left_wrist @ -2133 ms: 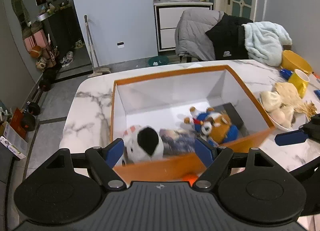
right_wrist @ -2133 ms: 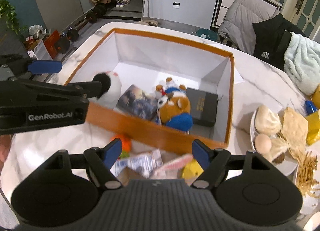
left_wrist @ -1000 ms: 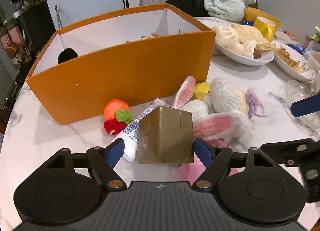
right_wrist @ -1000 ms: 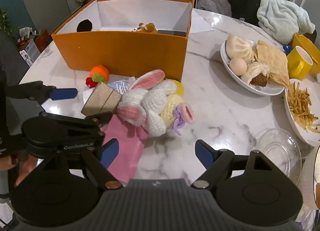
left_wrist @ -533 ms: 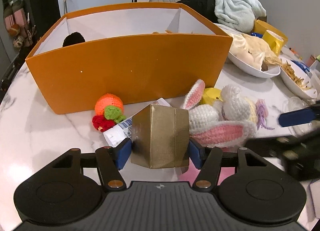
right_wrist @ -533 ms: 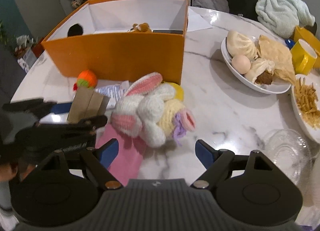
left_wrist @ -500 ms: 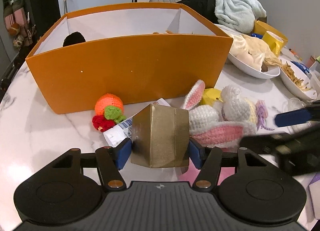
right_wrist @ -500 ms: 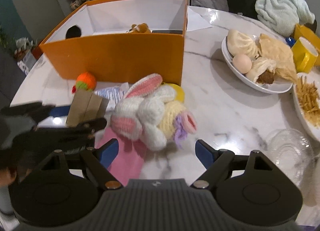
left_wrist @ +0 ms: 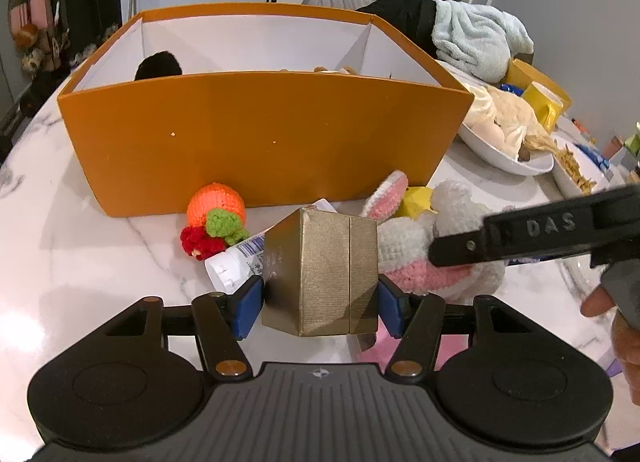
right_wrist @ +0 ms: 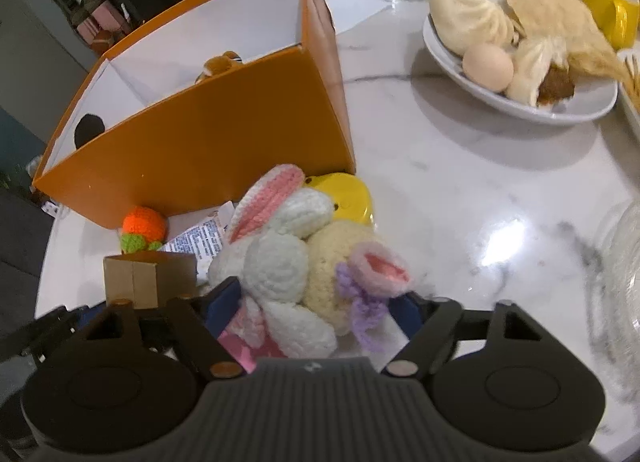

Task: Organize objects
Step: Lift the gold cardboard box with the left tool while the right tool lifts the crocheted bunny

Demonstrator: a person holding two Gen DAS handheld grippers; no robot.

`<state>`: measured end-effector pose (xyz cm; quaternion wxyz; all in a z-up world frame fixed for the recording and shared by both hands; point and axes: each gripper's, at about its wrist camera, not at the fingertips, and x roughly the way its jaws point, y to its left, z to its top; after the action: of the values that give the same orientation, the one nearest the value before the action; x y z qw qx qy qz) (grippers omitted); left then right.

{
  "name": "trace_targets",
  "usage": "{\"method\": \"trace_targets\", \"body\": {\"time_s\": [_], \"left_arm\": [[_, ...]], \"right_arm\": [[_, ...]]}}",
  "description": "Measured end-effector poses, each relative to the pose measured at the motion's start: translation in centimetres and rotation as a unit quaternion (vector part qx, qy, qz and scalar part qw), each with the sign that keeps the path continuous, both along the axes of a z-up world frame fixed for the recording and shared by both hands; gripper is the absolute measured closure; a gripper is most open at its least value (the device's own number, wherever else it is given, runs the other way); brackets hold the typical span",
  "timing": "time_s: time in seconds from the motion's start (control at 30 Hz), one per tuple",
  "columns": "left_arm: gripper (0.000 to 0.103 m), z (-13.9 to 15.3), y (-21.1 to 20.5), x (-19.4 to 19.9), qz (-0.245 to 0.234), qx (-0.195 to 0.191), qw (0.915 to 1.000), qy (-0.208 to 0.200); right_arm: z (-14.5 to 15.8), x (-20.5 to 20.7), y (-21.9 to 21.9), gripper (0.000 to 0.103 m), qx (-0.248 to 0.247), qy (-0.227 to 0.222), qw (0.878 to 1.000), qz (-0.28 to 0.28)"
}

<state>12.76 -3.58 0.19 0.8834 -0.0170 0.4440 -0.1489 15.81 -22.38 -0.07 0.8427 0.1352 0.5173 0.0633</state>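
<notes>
My left gripper [left_wrist: 318,304] is shut on a gold cardboard box [left_wrist: 320,274], its blue pads pressed to both sides, low over the marble table. The crochet bunny [right_wrist: 296,262] lies beside the gold box [right_wrist: 148,282]. My right gripper [right_wrist: 316,310] straddles the bunny's body with its jaws closing, both pads against the yarn. In the left wrist view one right finger [left_wrist: 540,230] crosses over the bunny [left_wrist: 404,246]. The open orange storage box [left_wrist: 260,142] stands just behind and holds plush toys.
A crochet orange fruit [left_wrist: 216,202], a white tube [left_wrist: 232,262], a yellow toy [right_wrist: 348,194] and a pink sheet [right_wrist: 240,346] lie by the orange box. At the right are a bowl of buns [right_wrist: 560,110], a yellow mug [right_wrist: 608,2] and a glass dish [right_wrist: 624,254].
The left jaws closed onto the gold box. The right gripper dropped down and forward over the bunny, rolled, and its jaws narrowed around the plush.
</notes>
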Motion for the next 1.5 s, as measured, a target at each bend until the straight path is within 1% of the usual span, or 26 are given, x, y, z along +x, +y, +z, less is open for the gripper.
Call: {"method": "trace_targets", "body": {"time_s": [0.13, 0.27, 0.5, 0.63, 0.8, 1.07, 1.23, 1.5], "left_arm": [[0.036, 0.6, 0.6, -0.1, 0.006, -0.010, 0.9999, -0.003], [0.040, 1.6, 1.1, -0.5, 0.003, -0.009, 0.9999, -0.013], [0.041, 3.4, 2.4, -1.0, 0.010, -0.016, 0.9995, -0.025], [0.042, 3.9, 3.0, -1.5, 0.012, -0.011, 0.9994, -0.030], [0.042, 4.1, 3.9, -2.1, 0.012, -0.008, 0.9994, -0.032], [0.042, 3.4, 5.5, -3.7, 0.021, 0.015, 0.9992, -0.030], [0.042, 2.9, 6.5, -5.5, 0.030, 0.035, 0.9981, -0.041], [0.042, 2.5, 7.7, -7.5, 0.049, 0.044, 0.9963, -0.055]], "right_arm": [[0.8, -0.6, 0.5, 0.035, -0.030, -0.008, 0.999, 0.018], [1.7, -1.3, 0.6, 0.036, -0.039, -0.019, 0.999, 0.025], [3.8, -2.5, 1.4, 0.036, -0.059, -0.039, 0.996, 0.045], [4.9, -3.3, 2.0, 0.036, -0.068, -0.046, 0.995, 0.054], [5.5, -4.2, 2.6, 0.036, -0.073, -0.049, 0.994, 0.063], [5.6, -5.7, 3.8, 0.035, -0.073, -0.048, 0.993, 0.084], [5.1, -7.2, 4.6, 0.035, -0.068, -0.048, 0.992, 0.096], [3.8, -9.4, 5.4, 0.035, -0.060, -0.049, 0.991, 0.107]]}}
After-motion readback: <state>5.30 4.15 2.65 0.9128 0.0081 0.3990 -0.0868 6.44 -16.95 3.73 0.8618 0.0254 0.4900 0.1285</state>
